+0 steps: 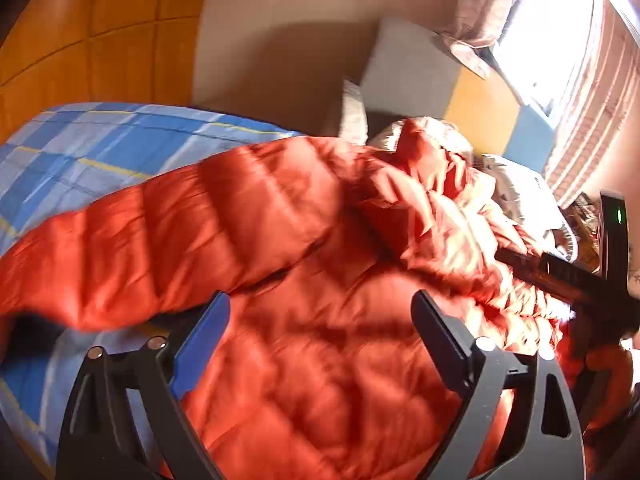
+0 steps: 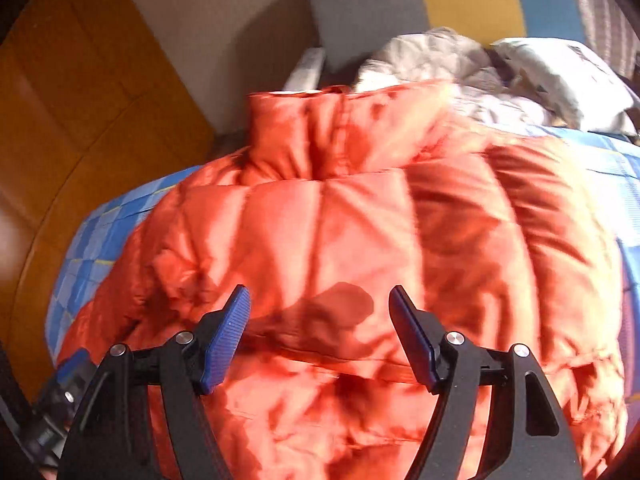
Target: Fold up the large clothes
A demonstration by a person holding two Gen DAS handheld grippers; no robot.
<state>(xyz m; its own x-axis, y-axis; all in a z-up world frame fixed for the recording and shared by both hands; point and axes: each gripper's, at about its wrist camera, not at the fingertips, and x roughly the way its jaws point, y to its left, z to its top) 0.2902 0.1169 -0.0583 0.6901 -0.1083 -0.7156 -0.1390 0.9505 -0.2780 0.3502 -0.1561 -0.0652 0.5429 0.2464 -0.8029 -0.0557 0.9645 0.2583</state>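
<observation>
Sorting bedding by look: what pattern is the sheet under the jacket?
Blue checks with thin yellow lines on the sheet; clearest in the left wrist view.

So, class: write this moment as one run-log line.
stage: folding | item: orange quilted puffer jacket on blue checked bedsheet | left gripper: open, empty | right gripper: open, empty

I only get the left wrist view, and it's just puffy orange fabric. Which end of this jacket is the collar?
Observer: In the right wrist view, the orange jacket lies on the blue checked bedspread. Its collar stands up at the far end, toward the wall.
Operator: Is the right tool gripping it?
Observer: No. The right tool is open over the jacket's middle, with nothing pinched between its blue pads.
</observation>
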